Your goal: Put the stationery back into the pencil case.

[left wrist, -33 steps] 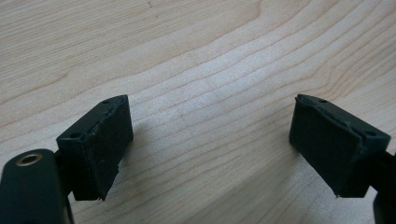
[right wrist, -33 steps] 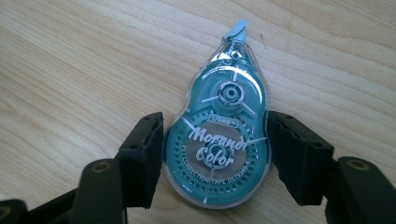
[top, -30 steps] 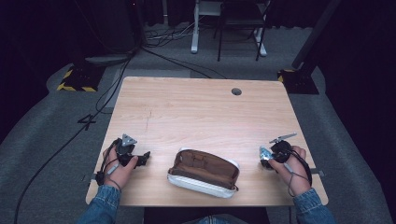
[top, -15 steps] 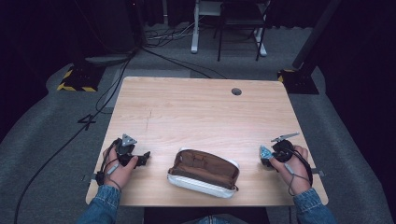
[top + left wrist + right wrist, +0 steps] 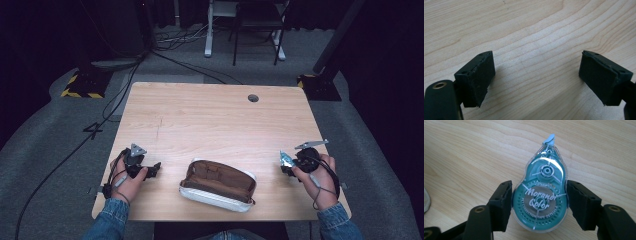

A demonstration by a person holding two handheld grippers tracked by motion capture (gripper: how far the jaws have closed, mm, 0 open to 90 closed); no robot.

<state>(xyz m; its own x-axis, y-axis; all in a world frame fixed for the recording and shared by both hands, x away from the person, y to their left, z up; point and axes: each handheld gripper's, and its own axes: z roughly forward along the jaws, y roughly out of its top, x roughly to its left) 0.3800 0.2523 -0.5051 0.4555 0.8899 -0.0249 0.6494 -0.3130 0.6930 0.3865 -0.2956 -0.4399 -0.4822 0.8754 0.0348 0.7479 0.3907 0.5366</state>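
I see the teal correction tape (image 5: 540,195) clamped between the pads of my right hand-held gripper (image 5: 539,203), near the tabletop's (image 5: 210,115) right front edge. The open brown pencil case (image 5: 218,184) lies at front centre. My left hand-held gripper (image 5: 536,82) rests spread wide, holding nothing.

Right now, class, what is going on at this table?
A person sits at a wooden table with a claw in each hand. The right claw grips a teal correction tape roller by its sides, just above the tabletop. The left claw is open with nothing between its jaws, resting near the table's left edge. Between the hands lies an open brown pencil case, unzipped, at the near edge.
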